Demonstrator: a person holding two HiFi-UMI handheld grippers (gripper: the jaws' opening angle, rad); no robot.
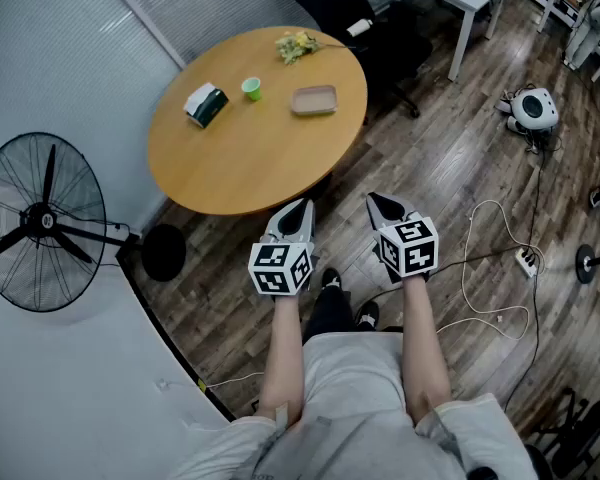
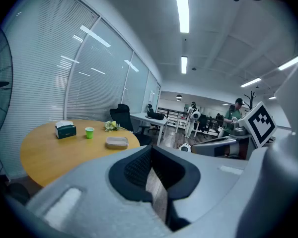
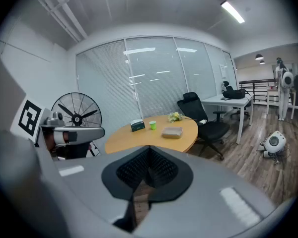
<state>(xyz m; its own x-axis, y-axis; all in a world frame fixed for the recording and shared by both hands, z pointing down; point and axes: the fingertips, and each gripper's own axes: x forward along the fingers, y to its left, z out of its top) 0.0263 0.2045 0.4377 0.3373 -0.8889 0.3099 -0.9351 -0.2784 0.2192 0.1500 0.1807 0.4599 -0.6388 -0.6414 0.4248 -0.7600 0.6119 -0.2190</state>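
Left gripper point(image 1: 299, 207) and right gripper point(image 1: 383, 201) are hovering lower centre, just short of the table point(image 1: 230, 168) edge, jaws pressed tip to tip, gripping nothing. Tray point(image 1: 314, 99), cup point(image 1: 251, 89) and tissue box point(image 1: 206, 104) are sitting upper centre, well clear of both.

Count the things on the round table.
4: a tissue box at the left, a green cup beside it, a shallow tray to the right, a bunch of flowers at the far edge. None looks hidden.

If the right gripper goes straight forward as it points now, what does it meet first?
Probably the near edge of the round table, straight beyond the right gripper, whose jaws are shut. Height is unclear; it might pass just above.
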